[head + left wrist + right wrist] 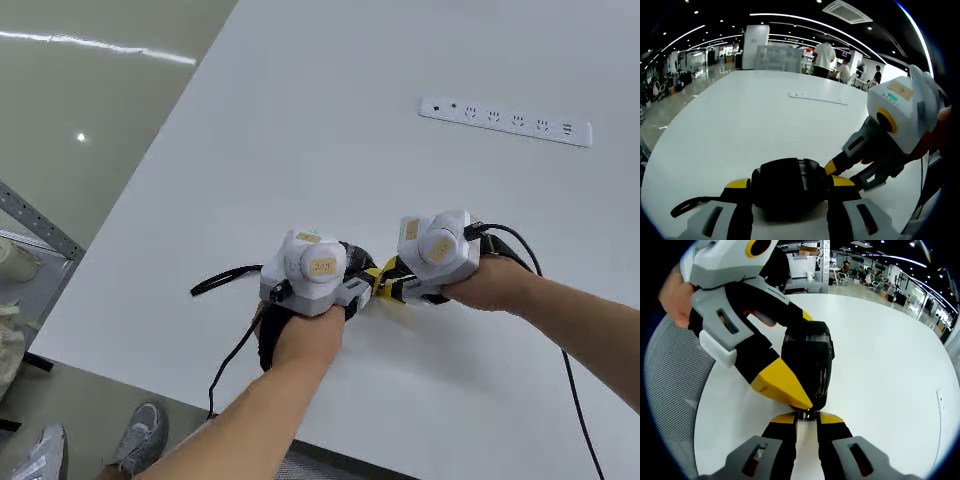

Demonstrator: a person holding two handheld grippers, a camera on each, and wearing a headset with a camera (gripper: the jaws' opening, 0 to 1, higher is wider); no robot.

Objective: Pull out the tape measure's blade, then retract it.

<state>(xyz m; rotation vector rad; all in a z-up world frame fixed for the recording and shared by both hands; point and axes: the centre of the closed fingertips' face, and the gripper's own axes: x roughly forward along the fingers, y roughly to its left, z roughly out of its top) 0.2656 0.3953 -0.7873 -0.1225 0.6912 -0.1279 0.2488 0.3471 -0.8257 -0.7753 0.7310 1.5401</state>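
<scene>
Looking at 1 tape measure (807, 360), low over the table (330, 120) btw 2 tongs: left tongs (790, 184) clamped on its black body, right tongs (806, 420) pinched shut on the blade hook (808, 413). Body's prob hard, light-ish, slick; blade thin n springy, so pull by the hook. Also 1 power strip (505, 121).

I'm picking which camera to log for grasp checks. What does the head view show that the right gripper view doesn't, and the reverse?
Head view adds: a black strap lying on the table, and grey shoes on the floor.
Right gripper view adds: the right hand-held gripper apparently pinching the blade tip, and people at desks behind.
Both: the black tape measure, the left hand-held gripper clamping it, and the white table.
</scene>
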